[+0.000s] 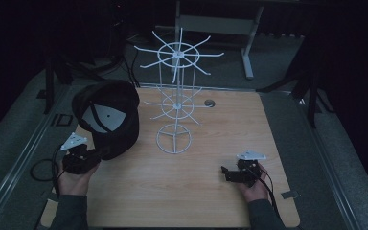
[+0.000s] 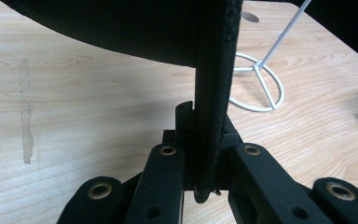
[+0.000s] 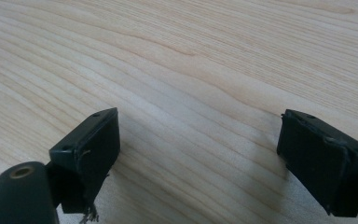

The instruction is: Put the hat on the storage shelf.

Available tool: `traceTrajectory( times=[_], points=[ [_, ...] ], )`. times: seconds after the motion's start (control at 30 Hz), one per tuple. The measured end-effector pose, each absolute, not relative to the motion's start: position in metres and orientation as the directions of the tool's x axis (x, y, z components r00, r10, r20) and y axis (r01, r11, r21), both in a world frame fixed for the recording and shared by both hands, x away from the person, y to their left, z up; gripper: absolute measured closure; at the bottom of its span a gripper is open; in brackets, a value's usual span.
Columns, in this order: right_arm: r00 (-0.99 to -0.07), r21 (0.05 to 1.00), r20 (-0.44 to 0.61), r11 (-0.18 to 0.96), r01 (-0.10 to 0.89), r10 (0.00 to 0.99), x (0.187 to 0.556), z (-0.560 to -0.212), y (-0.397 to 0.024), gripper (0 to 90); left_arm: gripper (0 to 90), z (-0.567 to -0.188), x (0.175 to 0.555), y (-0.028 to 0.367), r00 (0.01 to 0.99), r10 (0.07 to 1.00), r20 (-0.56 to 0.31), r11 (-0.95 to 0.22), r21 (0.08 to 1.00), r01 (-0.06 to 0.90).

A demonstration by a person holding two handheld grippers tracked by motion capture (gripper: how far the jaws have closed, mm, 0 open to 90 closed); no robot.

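A black cap (image 1: 110, 120) is held up at the table's left, its underside and white inner label facing me. My left gripper (image 1: 100, 153) is shut on the edge of its brim. In the left gripper view the brim's stitched edge (image 2: 212, 93) runs upright between the jaws of the left gripper (image 2: 207, 137), and the cap's dark body (image 2: 121, 28) spreads across the top. My right gripper (image 1: 227, 173) rests low at the table's right front. In the right gripper view it (image 3: 200, 140) stands open with bare wood between its fingers (image 3: 98, 140).
A white wire display rack (image 1: 175, 96) with spoked tiers stands mid-table on a round base (image 2: 256, 88), just right of the cap. The wooden table (image 1: 196, 191) has a cable hole (image 1: 209, 102) at the back. Dark floor and a desk leg lie beyond.
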State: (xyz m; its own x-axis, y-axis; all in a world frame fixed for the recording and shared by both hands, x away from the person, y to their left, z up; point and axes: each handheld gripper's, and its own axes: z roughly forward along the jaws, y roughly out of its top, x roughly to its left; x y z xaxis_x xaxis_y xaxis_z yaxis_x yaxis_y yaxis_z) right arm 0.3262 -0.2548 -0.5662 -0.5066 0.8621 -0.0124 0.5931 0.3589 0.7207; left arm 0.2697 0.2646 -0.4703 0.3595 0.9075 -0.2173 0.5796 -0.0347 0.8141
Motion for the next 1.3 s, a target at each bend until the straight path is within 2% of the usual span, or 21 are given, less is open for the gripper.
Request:
traceTrajectory(
  times=[0.4, 0.73, 1.3],
  points=[
    [-0.507, 0.721, -0.011, 0.358, 0.593, 0.862, 0.326, -0.566, -0.255, 13.0, 86.2, -0.471, 0.272, 0.264, 0.329, 0.921, -0.209, -0.017, 0.822, 0.569],
    [-0.507, 0.721, -0.012, 0.358, 0.594, 0.862, 0.326, -0.566, -0.255, 13.0, 86.2, -0.466, 0.274, 0.255, 0.344, 0.916, -0.206, -0.018, 0.835, 0.549],
    [-0.508, 0.721, -0.013, 0.36, 0.592, 0.861, 0.326, -0.566, -0.255, 13.0, 86.2, -0.444, 0.274, 0.246, 0.353, 0.925, -0.143, -0.057, 0.864, 0.5]
  ],
)
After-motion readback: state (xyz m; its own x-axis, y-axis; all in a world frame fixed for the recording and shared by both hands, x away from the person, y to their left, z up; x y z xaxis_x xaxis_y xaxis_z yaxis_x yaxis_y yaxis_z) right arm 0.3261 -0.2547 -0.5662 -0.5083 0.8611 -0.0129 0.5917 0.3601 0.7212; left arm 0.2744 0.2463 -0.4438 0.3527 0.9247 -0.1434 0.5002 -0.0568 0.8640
